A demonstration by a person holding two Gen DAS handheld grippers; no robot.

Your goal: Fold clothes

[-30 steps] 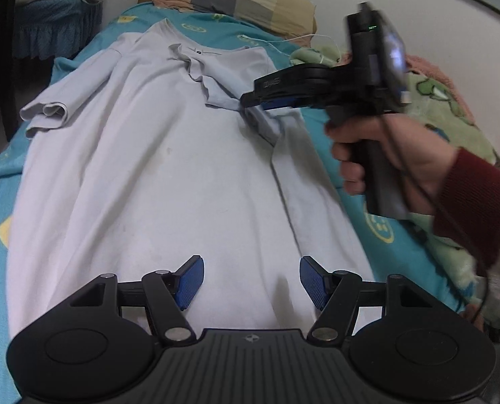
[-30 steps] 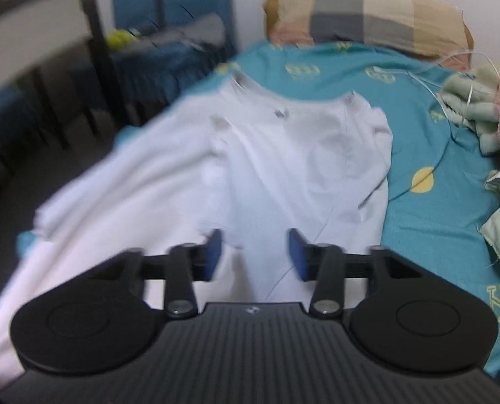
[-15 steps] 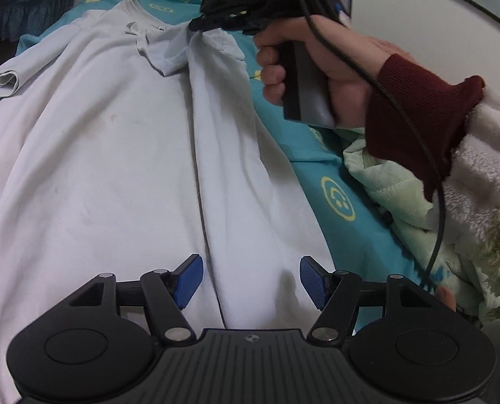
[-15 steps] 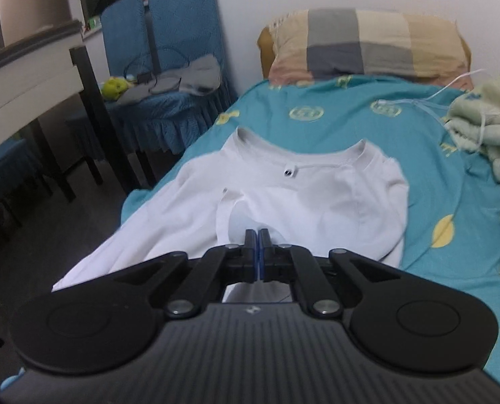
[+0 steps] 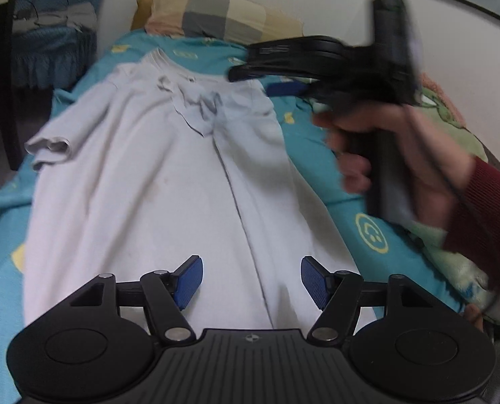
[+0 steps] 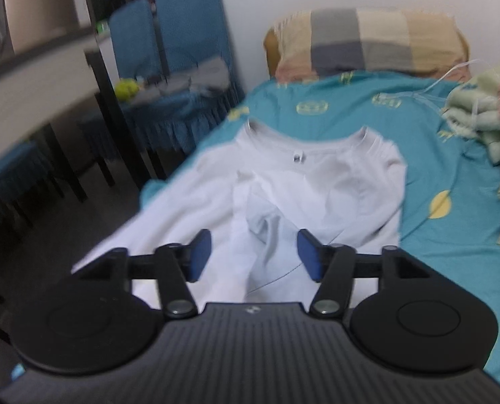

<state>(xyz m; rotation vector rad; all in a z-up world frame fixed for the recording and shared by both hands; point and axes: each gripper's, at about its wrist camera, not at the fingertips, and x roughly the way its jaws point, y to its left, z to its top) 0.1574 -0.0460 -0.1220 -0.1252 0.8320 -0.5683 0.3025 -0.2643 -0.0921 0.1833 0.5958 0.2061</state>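
Observation:
A white T-shirt (image 5: 142, 181) lies flat on the teal bed sheet (image 5: 317, 141), collar toward the pillow. Its right side is folded inward, leaving a long crease (image 5: 240, 202) down the middle; the left sleeve (image 5: 49, 146) sticks out. My left gripper (image 5: 251, 281) is open and empty above the shirt's lower part. My right gripper (image 6: 253, 254) is open and empty above the folded sleeve (image 6: 266, 229) near the collar (image 6: 297, 144). In the left wrist view the right gripper (image 5: 270, 77) hovers over the shirt's right shoulder, blurred.
A checked pillow (image 6: 367, 43) lies at the head of the bed. Green and pink blankets (image 6: 485, 107) are piled along the right side by the wall. Blue-covered chairs (image 6: 169, 67) and a dark table (image 6: 31, 77) stand left of the bed.
My right gripper was shut on the shirt's sleeve half a second ago; it has opened and let the fabric drop onto the shirt. Both wrist views have shifted.

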